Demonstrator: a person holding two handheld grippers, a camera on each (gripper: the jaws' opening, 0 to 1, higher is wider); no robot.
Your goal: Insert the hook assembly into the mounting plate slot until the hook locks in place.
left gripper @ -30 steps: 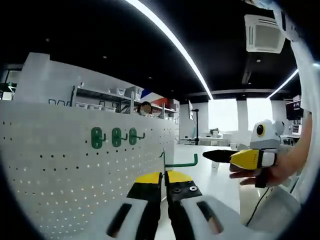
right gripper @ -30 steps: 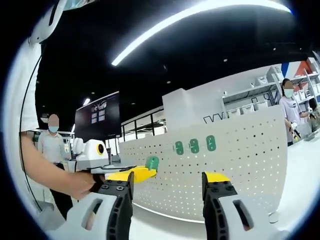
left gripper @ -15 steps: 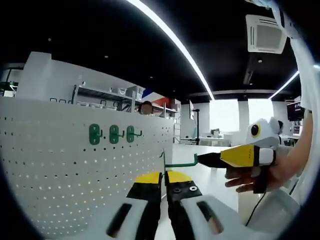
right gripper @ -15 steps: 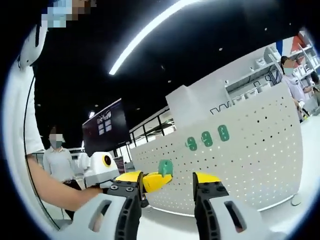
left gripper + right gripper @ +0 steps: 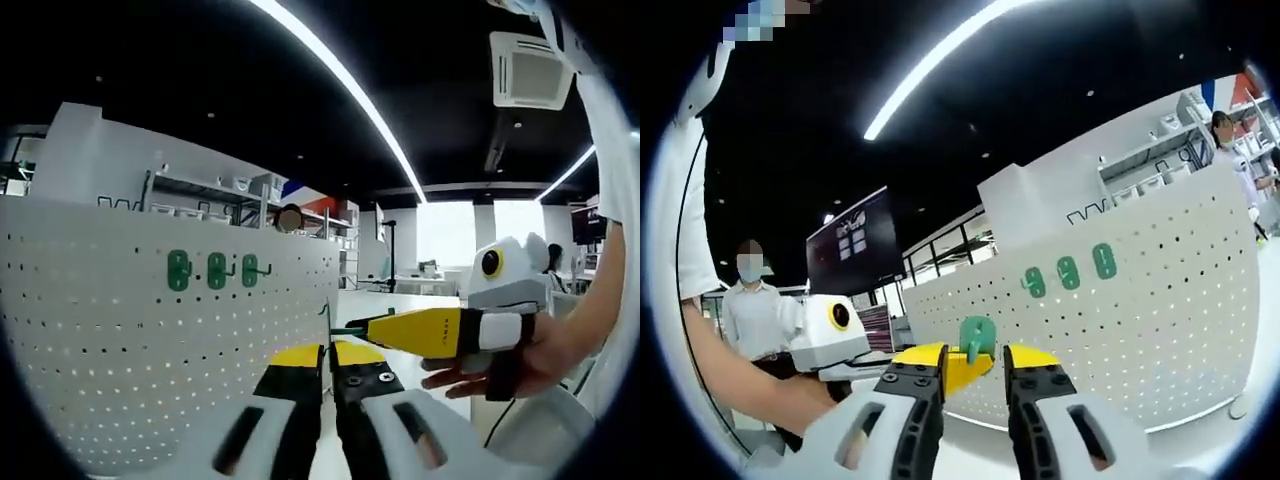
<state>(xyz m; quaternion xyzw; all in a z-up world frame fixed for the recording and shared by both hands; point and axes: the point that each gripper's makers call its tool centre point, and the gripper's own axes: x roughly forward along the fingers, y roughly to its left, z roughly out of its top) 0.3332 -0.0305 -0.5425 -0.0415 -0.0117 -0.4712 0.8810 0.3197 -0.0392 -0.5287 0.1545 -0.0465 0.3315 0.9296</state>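
Holding the green hook (image 5: 340,329) by its base, left claw (image 5: 326,357) has jaws pressed together on it; shaft points toward the right claw (image 5: 385,331), whose tip meets the hook's end. In the right gripper view, right claw (image 5: 975,360) jaws are narrowly spread around the hook's green plate (image 5: 977,338); contact unclear. White pegboard (image 5: 140,330) stands upright on the white surface (image 5: 1200,445), carrying three green hooks (image 5: 212,270). Slot detail too small to read.
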